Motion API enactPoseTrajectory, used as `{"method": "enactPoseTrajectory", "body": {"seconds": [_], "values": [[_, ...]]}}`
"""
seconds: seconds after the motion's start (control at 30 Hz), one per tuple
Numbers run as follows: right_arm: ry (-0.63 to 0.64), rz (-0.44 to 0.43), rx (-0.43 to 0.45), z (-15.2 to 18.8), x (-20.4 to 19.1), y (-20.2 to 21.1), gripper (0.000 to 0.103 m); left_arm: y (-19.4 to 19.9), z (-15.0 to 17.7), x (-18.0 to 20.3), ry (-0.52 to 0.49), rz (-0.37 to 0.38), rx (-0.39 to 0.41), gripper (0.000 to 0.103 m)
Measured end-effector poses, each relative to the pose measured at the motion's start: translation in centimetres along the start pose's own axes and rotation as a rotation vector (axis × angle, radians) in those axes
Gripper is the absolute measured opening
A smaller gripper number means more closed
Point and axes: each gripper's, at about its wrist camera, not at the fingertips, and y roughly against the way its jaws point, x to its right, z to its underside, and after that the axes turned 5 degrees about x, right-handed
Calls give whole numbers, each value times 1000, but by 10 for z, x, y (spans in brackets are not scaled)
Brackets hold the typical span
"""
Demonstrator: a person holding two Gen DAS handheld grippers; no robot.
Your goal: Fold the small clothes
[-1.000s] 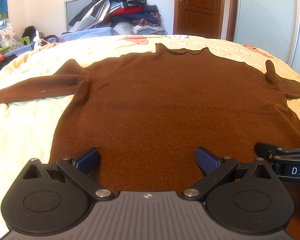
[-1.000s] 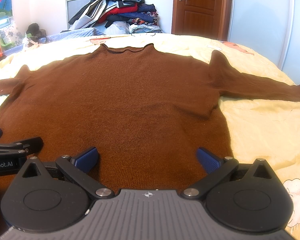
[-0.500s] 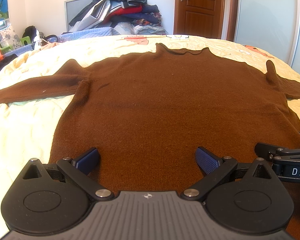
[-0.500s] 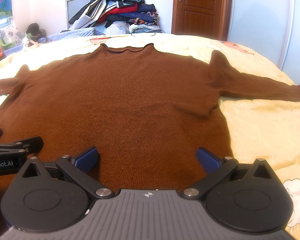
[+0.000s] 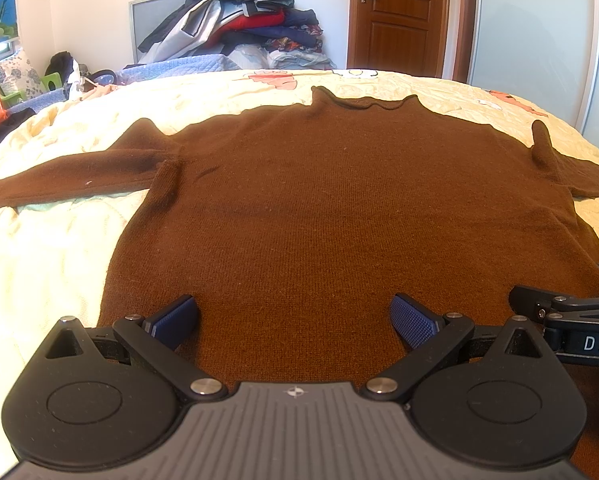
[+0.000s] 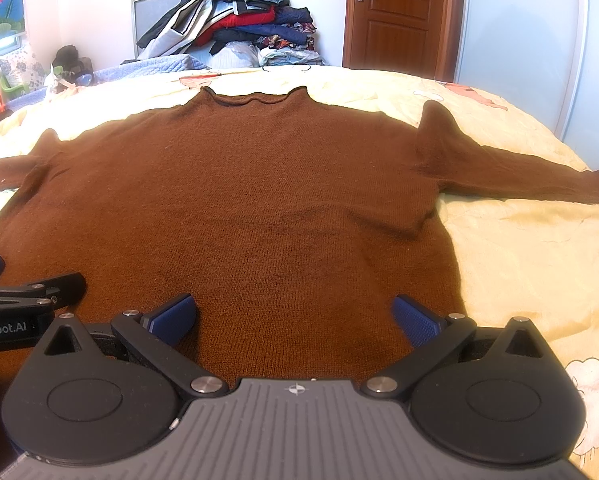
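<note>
The left gripper [image 5: 293,316] hovers just over the bottom part of the brown sweater [image 5: 339,208]. Its blue fingers [image 5: 413,318] are spread wide and hold nothing. The right gripper [image 6: 293,316] is close beside it, over the same low part of the sweater. Its fingers [image 6: 415,320] are also wide apart and hold nothing.

The sweater lies flat on the bed [image 5: 51,264], front or back up, I cannot tell which. Both sleeves [image 6: 519,178] stick out to the sides. The neck points away, toward the far end of the bed. No fold is made yet, I think.

What could go wrong? The knit is soft and thick. If the fingers pinch only the top layer, the bottom layer may stay behind and the fold will go crooked. If they dig too deep, they may grab the yellow bed cover too. The long sleeves may drag and bunch up when the sweater is lifted.

The bed cover is soft, pale yellow, a bit wrinkly, with cartoon pictures. Behind the bed sits a big pile of clothes [image 5: 239,20]. Farther back are a brown wooden door [image 5: 399,16] and a pale wardrobe [image 5: 535,48].
</note>
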Motion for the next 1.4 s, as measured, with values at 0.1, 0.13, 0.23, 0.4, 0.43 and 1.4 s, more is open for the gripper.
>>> {"method": "enactPoseTrajectory", "body": {"seconds": [0.1, 0.13, 0.23, 0.4, 0.43, 1.4], "values": [[-1, -5, -6, -1, 1, 0, 103, 0, 0, 0, 0, 1, 0, 103], [-1, -8, -9, -1, 2, 0, 103, 0, 0, 0, 0, 2, 0, 103], [-5, -37, -30, -7, 7, 1, 103, 0, 0, 0, 0, 1, 0, 103], [-86, -75, 193, -38, 65, 30, 103, 0, 0, 0, 0, 1, 0, 103], [-104, -42, 238, -45, 82, 33, 103, 0, 0, 0, 0, 1, 0, 103], [-1043, 149, 190, -59, 454, -77, 15, 0, 0, -1, 1, 3, 0, 103]]}}
